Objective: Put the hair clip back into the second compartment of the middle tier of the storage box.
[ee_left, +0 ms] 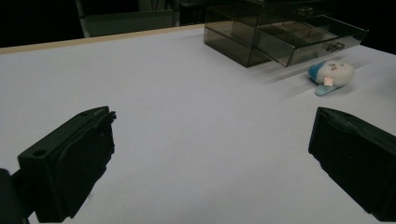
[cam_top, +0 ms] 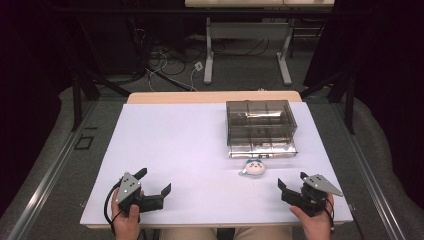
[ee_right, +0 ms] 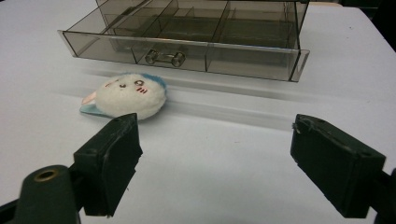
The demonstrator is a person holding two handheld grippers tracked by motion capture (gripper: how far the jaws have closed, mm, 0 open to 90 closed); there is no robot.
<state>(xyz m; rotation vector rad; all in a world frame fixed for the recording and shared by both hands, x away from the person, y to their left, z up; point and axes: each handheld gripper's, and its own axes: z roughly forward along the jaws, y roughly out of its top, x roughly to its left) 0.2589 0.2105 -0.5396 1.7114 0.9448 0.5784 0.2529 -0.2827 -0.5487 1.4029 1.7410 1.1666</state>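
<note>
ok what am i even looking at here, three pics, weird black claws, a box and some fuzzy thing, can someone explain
No robot here: a person sits at a table and holds a hand tool with two black jaws in each hand. The high view looks down from above the person. There the left gripper is at lower left and the right gripper at lower right.

The other two pictures come from small cameras riding on those tools, so each looks out between its own pair of jaws.

On the white tabletop stands a smoky clear plastic drawer box, its lower drawer pulled partly out. Just in front of it lies a small white plush toy with a face and a blue back.

Both grippers are open and hold nothing.
</note>
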